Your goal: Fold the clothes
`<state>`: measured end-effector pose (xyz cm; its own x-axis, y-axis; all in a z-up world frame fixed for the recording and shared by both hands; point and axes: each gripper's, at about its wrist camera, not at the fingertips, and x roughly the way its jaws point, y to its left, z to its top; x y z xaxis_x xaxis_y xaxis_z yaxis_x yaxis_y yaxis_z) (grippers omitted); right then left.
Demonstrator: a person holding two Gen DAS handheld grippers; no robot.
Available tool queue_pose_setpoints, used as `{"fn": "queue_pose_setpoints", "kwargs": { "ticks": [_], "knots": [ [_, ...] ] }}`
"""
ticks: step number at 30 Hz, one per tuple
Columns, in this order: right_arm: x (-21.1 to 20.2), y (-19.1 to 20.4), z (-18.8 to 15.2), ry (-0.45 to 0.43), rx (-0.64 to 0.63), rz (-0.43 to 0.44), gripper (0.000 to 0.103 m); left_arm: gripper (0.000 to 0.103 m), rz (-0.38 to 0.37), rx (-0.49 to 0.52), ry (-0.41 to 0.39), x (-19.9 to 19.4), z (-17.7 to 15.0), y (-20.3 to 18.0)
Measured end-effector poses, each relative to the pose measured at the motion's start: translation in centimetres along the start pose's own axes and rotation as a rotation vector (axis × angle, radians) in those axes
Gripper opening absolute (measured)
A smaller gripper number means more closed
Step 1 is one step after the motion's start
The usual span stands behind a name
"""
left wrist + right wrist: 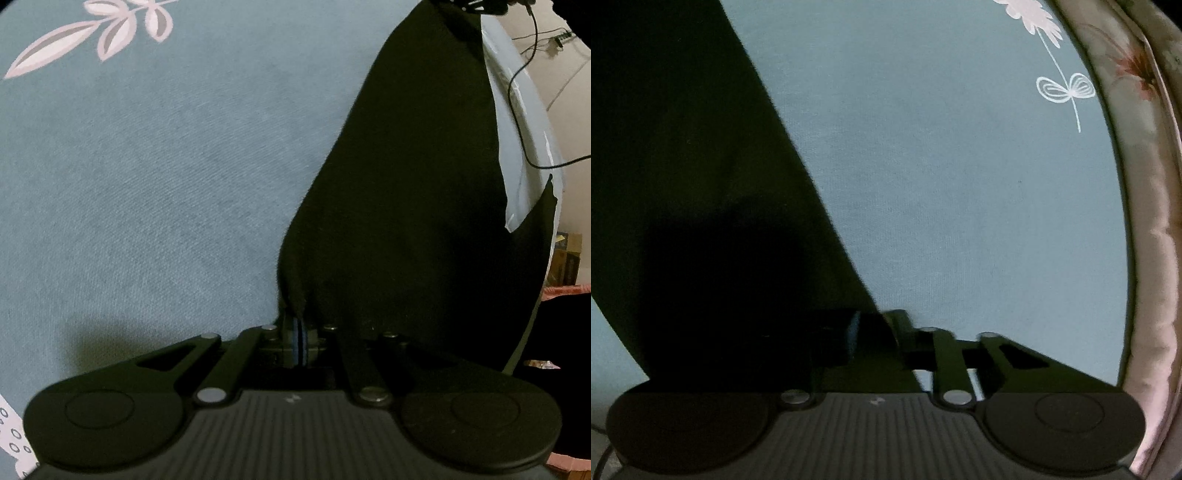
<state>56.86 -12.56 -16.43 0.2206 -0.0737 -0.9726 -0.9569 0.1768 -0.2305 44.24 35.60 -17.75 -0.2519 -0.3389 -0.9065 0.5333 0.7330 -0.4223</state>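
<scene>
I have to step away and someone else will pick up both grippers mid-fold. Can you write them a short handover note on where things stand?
Left gripper: jaws shut on a pinched edge of the black garment, which runs forward from it over the blue sheet.
Right gripper: jaws closed on the same dark cloth, at its right-hand edge; the grip itself lies in shadow.
Done: both edges appear gripped, the cloth stretched between the grippers.
Left: carry the held edge over to make the fold, release, smooth. How many folds are already made cannot be told.
</scene>
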Motion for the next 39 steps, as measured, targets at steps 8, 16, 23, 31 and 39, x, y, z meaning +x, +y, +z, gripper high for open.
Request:
{"fn": "queue_pose_setpoints", "kwargs": {
  "ticks": [8, 16, 23, 31, 39],
  "knots": [
    [-1.2, 2.2, 0.6, 0.001, 0.054, -0.058, 0.002, 0.005, 0.096, 0.007, -0.049, -0.3, -0.9, -2.0],
    [-5.8, 4.0, 0.2, -0.067, 0.163, -0.122, 0.002, 0.001, 0.198, 0.024, -0.138, -1.8, -2.1, -6.4],
    [-10.0, 8.5, -2.6, -0.148, 0.27, -0.115, 0.002, 0.001, 0.252, 0.103, -0.204, -3.5, -3.7, -11.3],
    [-14.3, 10.8, -7.4, -0.208, 0.328, -0.115, 0.002, 0.001, 0.344, 0.107, -0.265, -5.7, -5.5, -13.8],
    [-18.1, 13.3, -8.9, -0.239, 0.367, -0.126, 0.002, 0.001, 0.388, 0.097, -0.289, -6.8, -6.8, -15.6]
  ]
}}
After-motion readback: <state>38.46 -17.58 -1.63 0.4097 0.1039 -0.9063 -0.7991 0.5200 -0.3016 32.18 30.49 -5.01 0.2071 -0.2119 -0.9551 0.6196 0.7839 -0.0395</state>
